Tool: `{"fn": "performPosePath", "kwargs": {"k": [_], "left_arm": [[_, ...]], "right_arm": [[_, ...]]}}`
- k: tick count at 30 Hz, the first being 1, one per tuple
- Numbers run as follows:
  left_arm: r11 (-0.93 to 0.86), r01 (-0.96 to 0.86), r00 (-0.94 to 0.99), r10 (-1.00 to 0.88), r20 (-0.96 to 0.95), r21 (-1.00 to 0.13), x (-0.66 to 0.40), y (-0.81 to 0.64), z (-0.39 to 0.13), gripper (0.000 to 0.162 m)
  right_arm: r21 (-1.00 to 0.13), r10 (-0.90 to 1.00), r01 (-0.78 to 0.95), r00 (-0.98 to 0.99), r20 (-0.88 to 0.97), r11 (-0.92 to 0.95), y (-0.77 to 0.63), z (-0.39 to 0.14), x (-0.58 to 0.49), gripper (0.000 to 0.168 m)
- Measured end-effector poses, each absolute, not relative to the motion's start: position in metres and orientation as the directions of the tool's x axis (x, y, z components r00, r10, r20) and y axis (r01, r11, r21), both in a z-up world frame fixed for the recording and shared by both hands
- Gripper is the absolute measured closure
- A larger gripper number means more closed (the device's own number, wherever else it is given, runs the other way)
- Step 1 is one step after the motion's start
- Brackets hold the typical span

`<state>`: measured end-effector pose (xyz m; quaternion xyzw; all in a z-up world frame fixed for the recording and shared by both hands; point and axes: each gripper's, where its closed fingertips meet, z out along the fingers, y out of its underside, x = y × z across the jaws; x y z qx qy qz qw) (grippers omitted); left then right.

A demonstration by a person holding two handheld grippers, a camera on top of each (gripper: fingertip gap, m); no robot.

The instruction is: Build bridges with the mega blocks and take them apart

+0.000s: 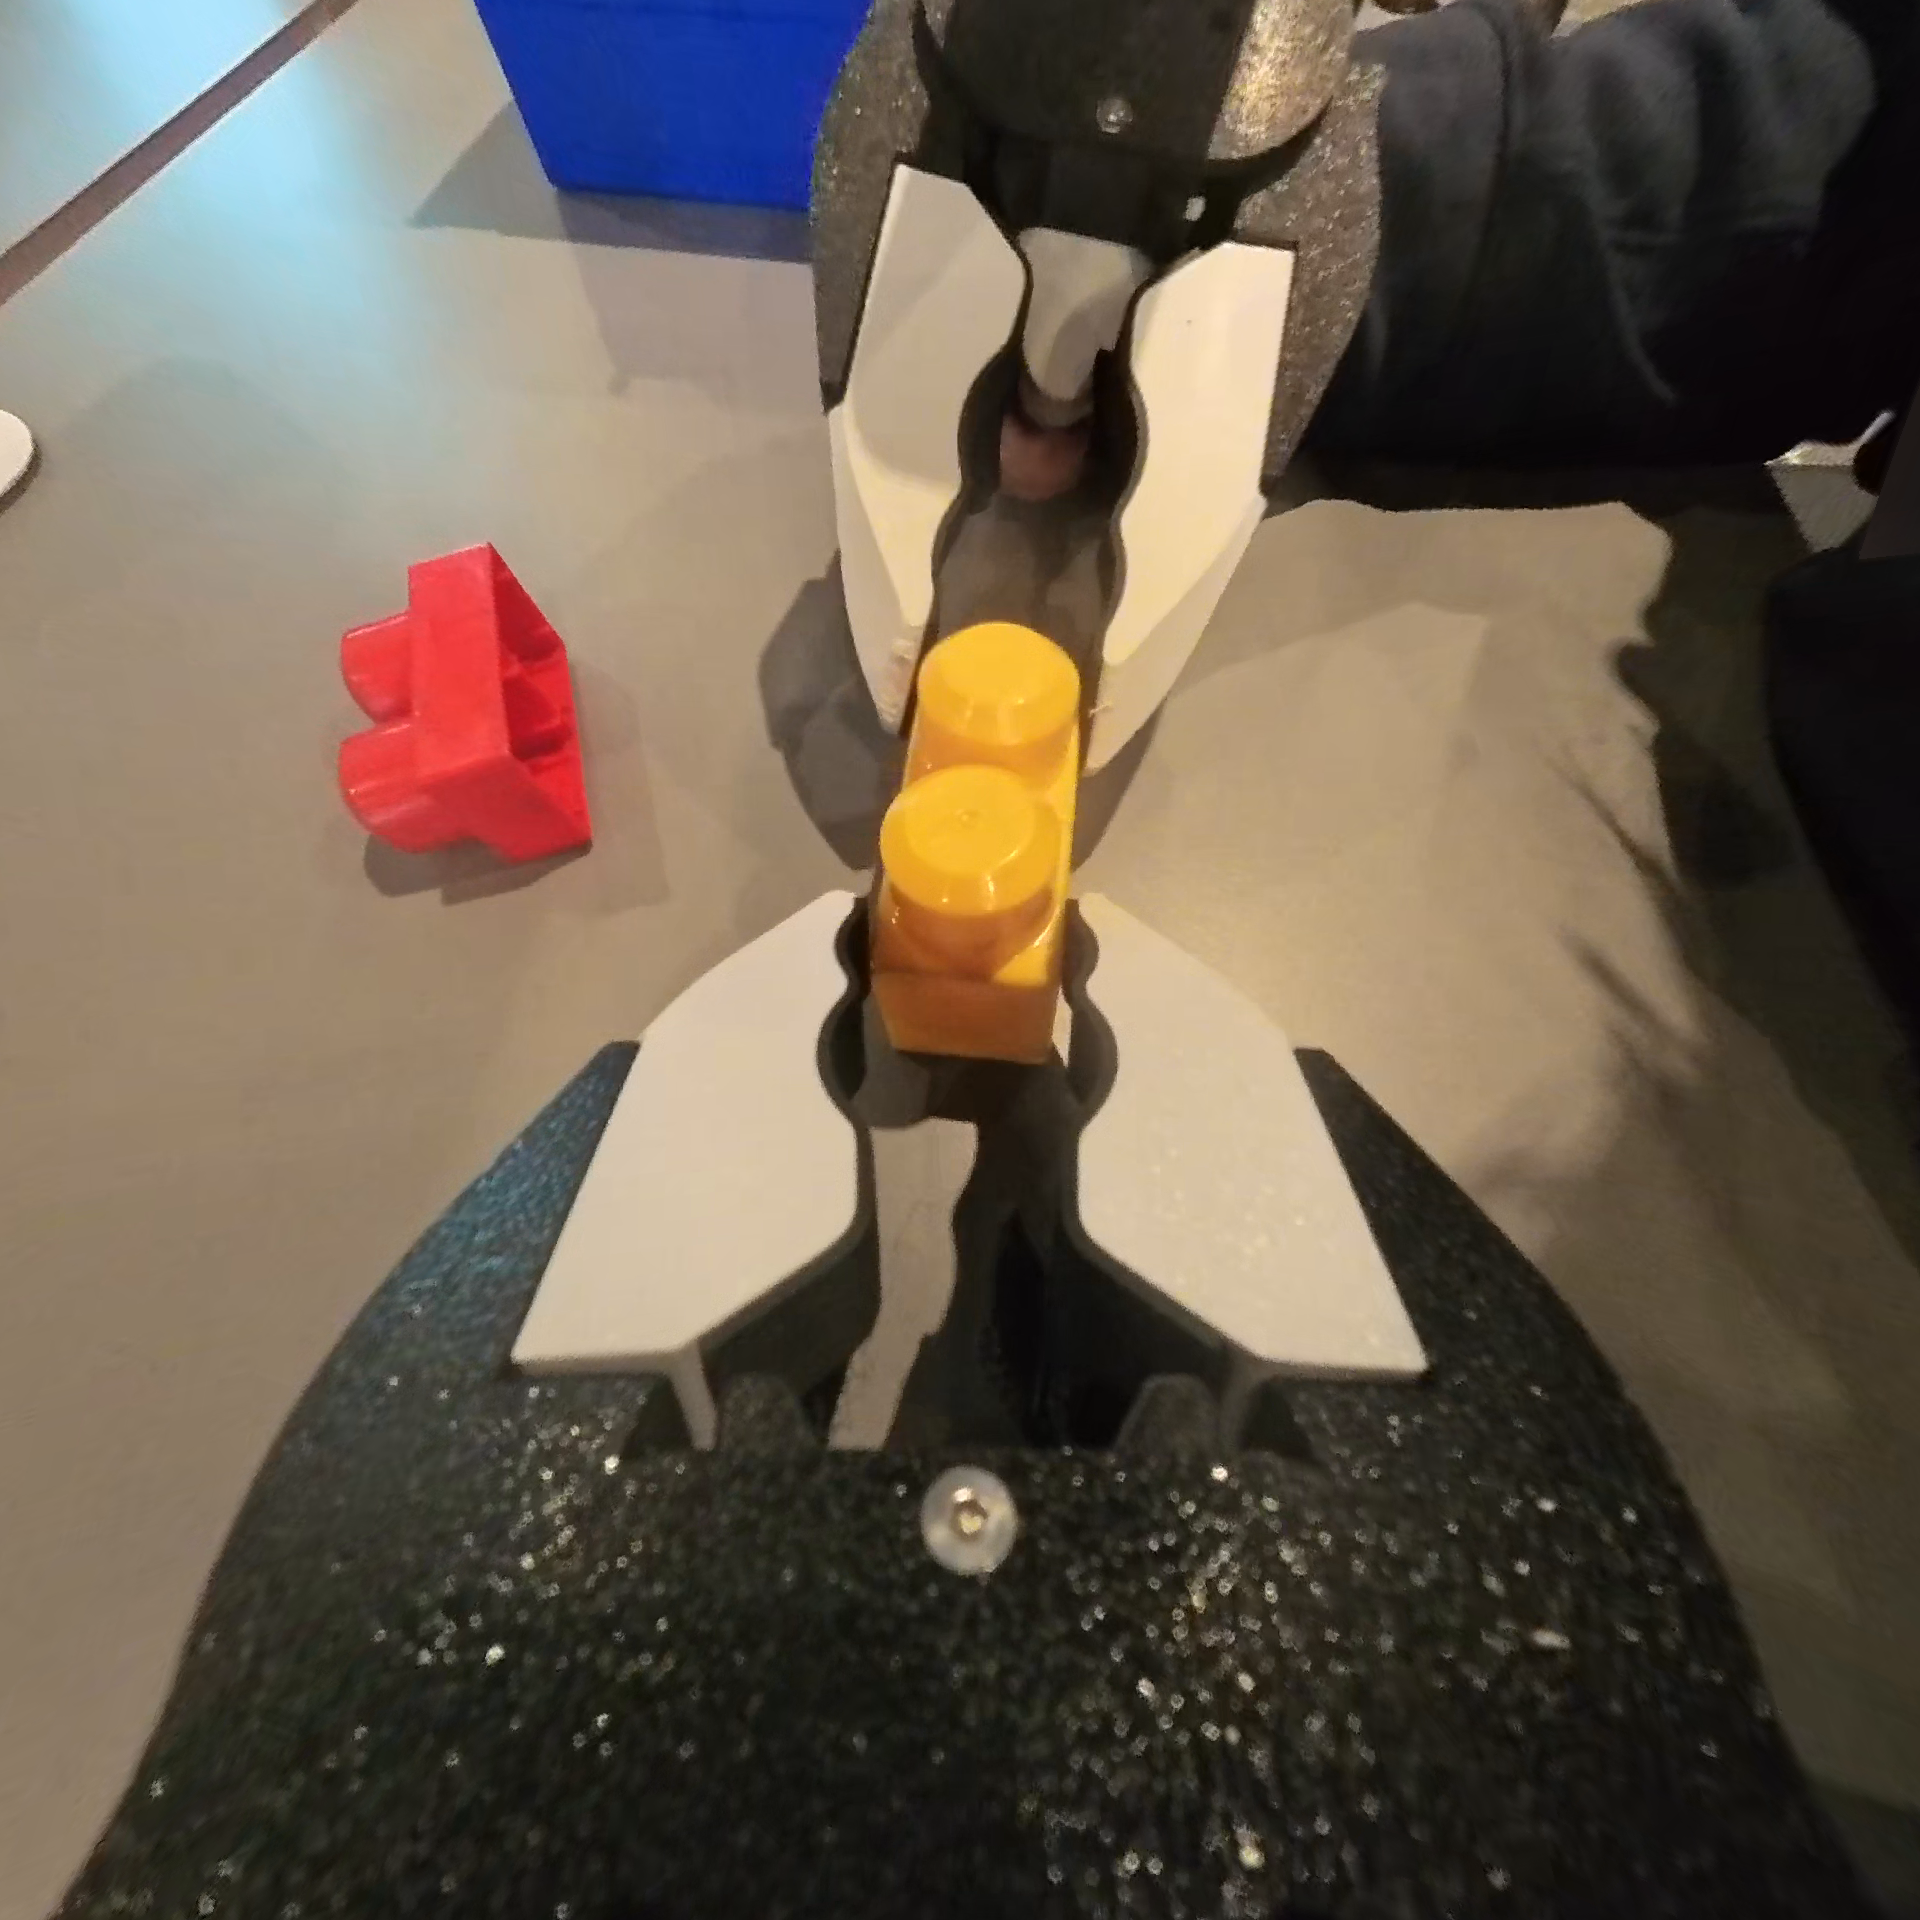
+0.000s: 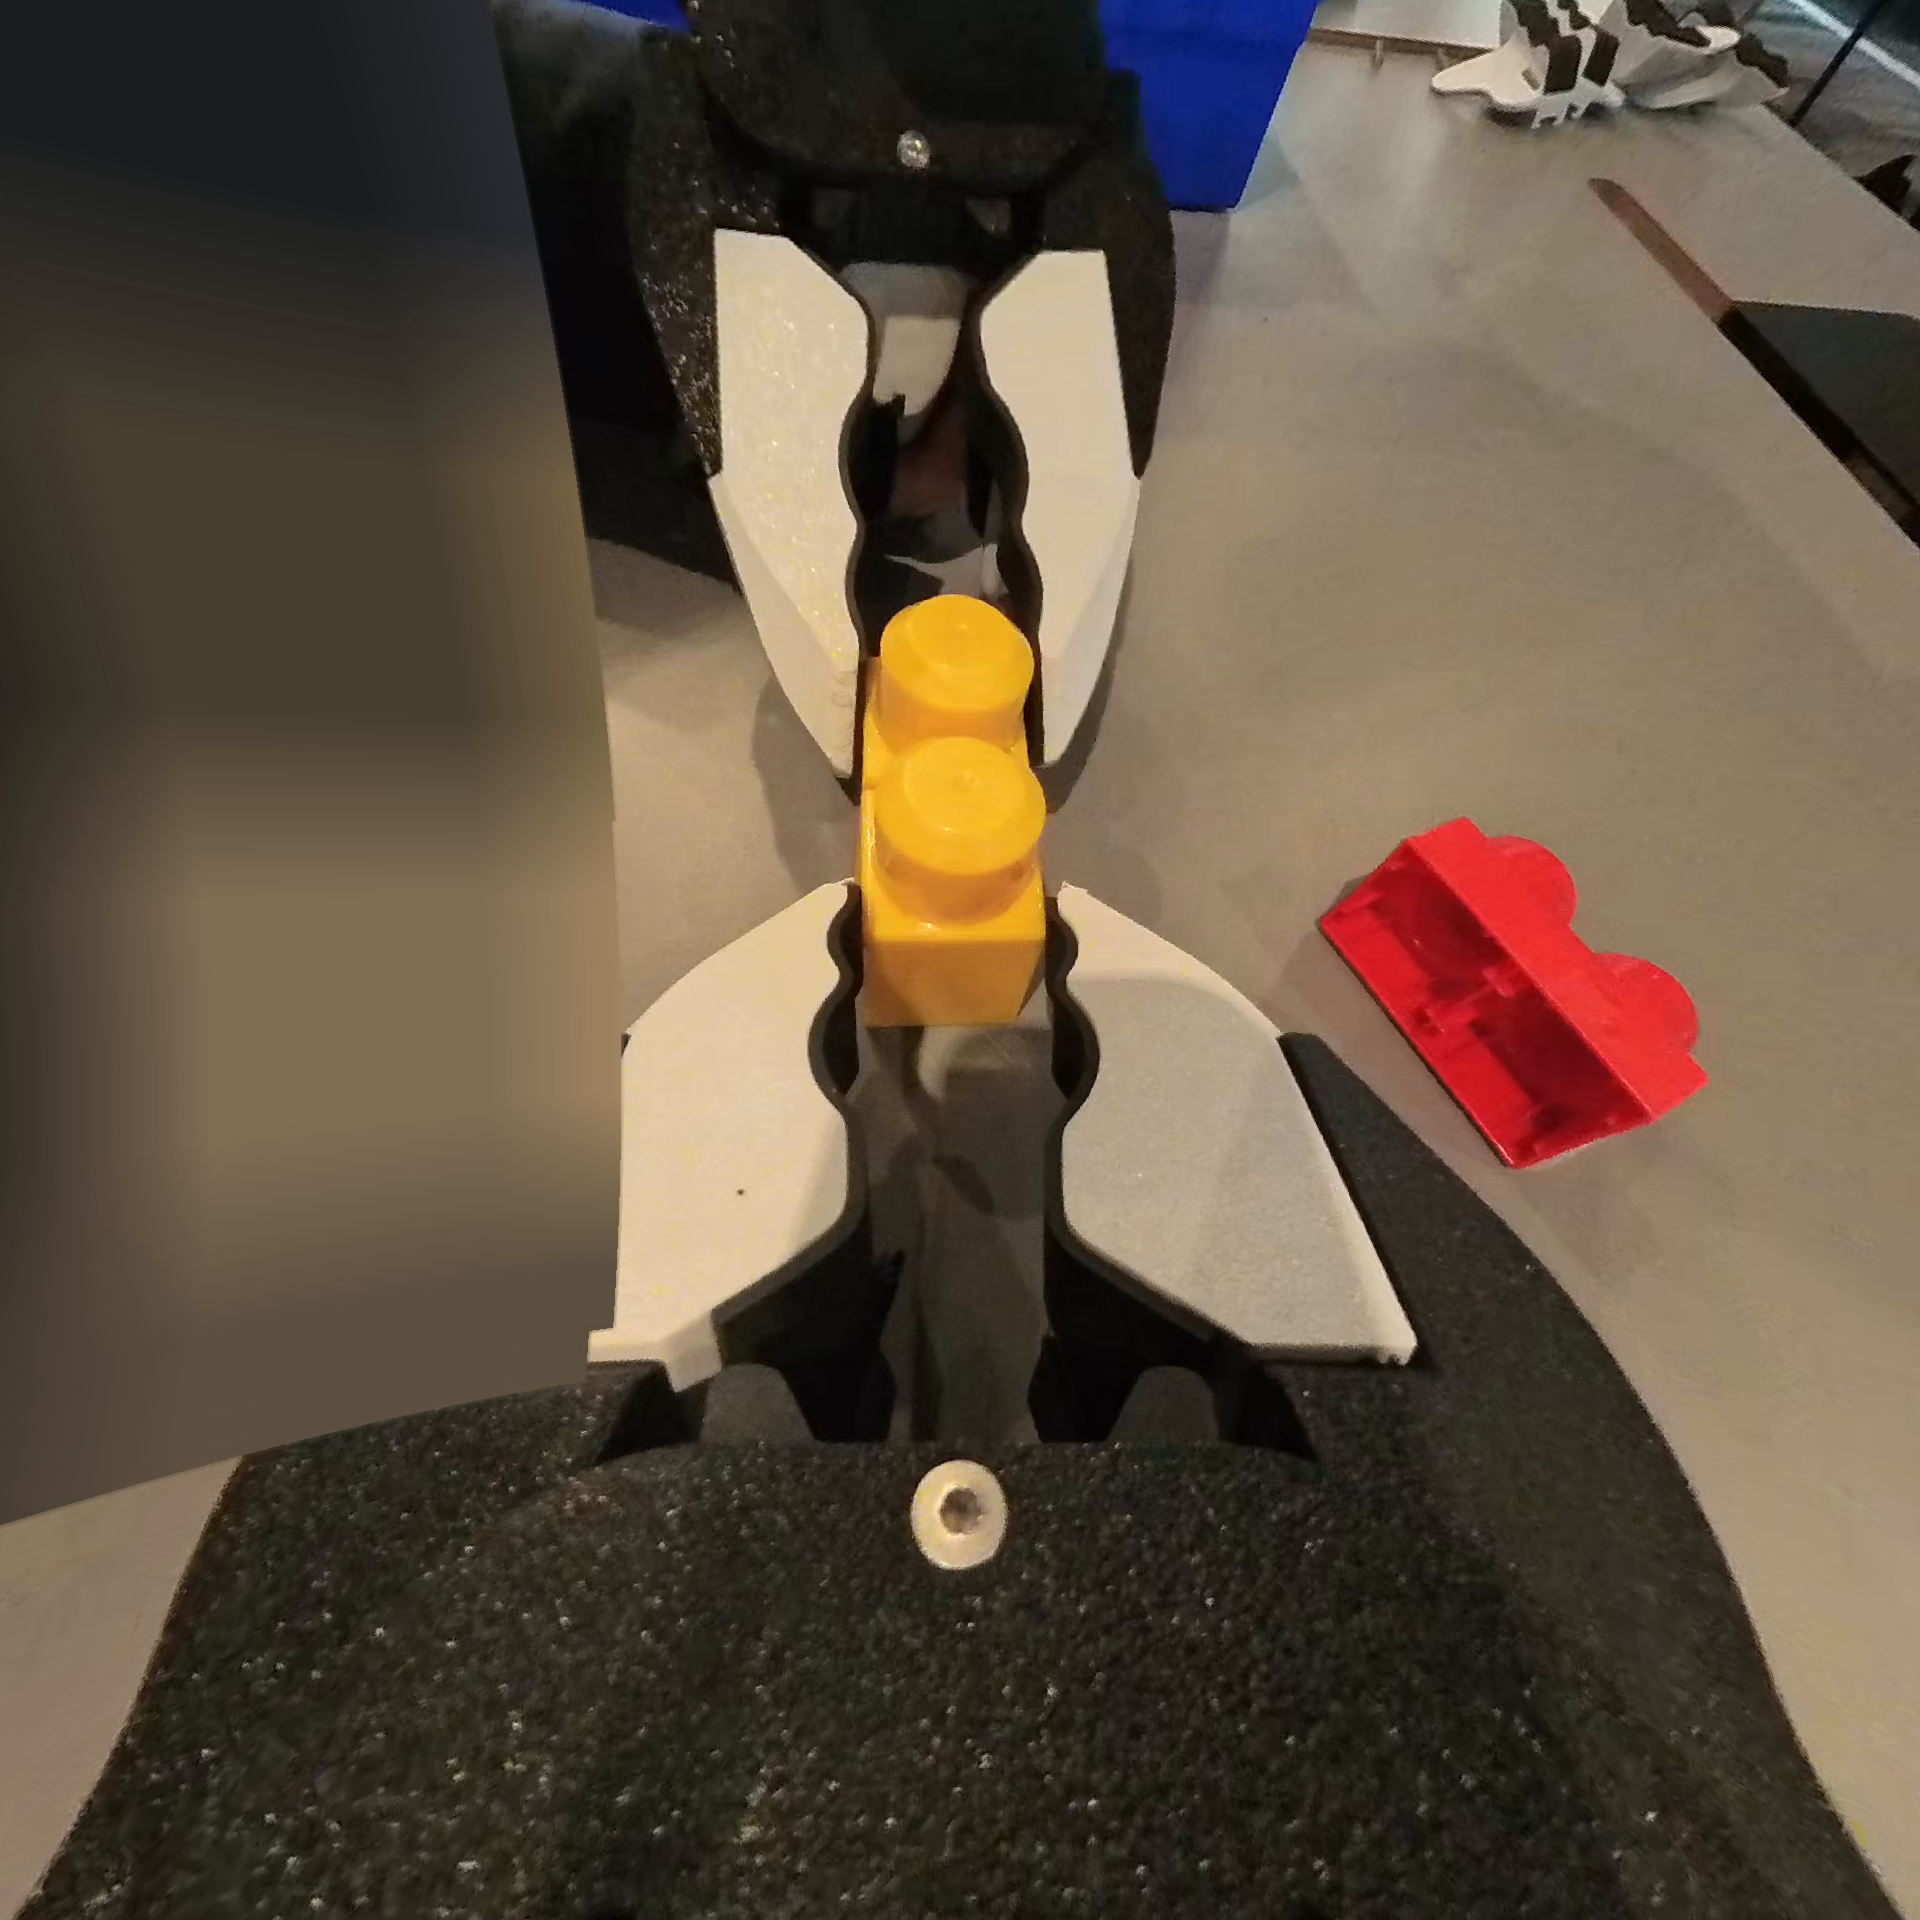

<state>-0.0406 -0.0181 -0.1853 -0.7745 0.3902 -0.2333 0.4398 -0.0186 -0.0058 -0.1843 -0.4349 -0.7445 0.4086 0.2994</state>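
from my left wrist view, going left to right: a red block (image 1: 462, 701) lies tipped on its side on the grey table (image 1: 260, 1039), its hollow underside facing up and right, its two studs pointing left. it sits well apart from everything else. above it, at the top of the view, i see part of a blue bin (image 1: 675, 94) standing on the table. in the middle is the yellow block (image 1: 977, 831), upright, two studs on top, one behind the other along my line of sight. my left gripper (image 1: 971, 997) has its white fingers pressed against both sides of the near end, clenched on it. the right gripper (image 1: 997, 717) comes from the far side, and its fingers clamp the far end of the same block. a dark sleeve (image 1: 1610, 239) fills the upper right behind it.

from my right wrist view: a blurred patch covers the left side. next comes the yellow block (image 2: 951, 831) in the centre, held at the near end by my right gripper (image 2: 951, 987) and at the far end by the left gripper (image 2: 951, 717), both closed tight on it. the red block (image 2: 1517, 997) lies to the right on the table (image 2: 1455, 520), on its side, apart from the grippers. a corner of the blue bin (image 2: 1205, 94) shows top centre.
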Motion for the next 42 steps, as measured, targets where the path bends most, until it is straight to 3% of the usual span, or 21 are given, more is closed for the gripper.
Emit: {"fn": "performPosePath", "kwargs": {"k": [1, 13, 20, 23, 28, 37, 42], "left_arm": [[-0.308, -0.4, 0.585, -0.811, 0.018, -0.863, -0.041, -0.018, -0.185, 0.127], [-0.254, -0.427, 0.594, -0.802, -0.058, -0.868, -0.04, -0.018, -0.184, 0.127], [-0.271, -0.404, 0.601, -0.799, -0.03, -0.874, -0.047, -0.025, -0.178, 0.114], [-0.273, -0.432, 0.602, -0.797, -0.049, -0.86, -0.051, -0.025, -0.182, 0.113], [-0.254, -0.44, 0.599, -0.798, -0.07, -0.861, -0.05, -0.025, -0.181, 0.118], [-0.253, -0.433, 0.592, -0.804, -0.061, -0.865, -0.047, -0.027, -0.181, 0.13], [-0.257, -0.437, 0.597, -0.8, -0.064, -0.862, -0.048, -0.027, -0.182, 0.129]], "right_arm": [[-0.869, 0.893, 0.403, -0.442, 0.09, 0.287, -0.006, -0.184, -0.018, 0.135], [-0.868, 0.894, 0.402, -0.437, 0.096, 0.29, -0.006, -0.184, -0.019, 0.135], [-0.868, 0.894, 0.401, -0.438, 0.099, 0.292, -0.006, -0.184, -0.017, 0.135], [-0.86, 0.904, 0.417, -0.413, 0.109, 0.294, -0.002, -0.186, -0.015, 0.124], [-0.859, 0.904, 0.41, -0.407, 0.127, 0.306, 0.001, -0.185, -0.01, 0.125], [-0.858, 0.902, 0.404, -0.408, 0.141, 0.317, 0.0, -0.185, -0.01, 0.143], [-0.856, 0.898, 0.403, -0.416, 0.143, 0.323, 0.0, -0.185, -0.008, 0.138]]}}
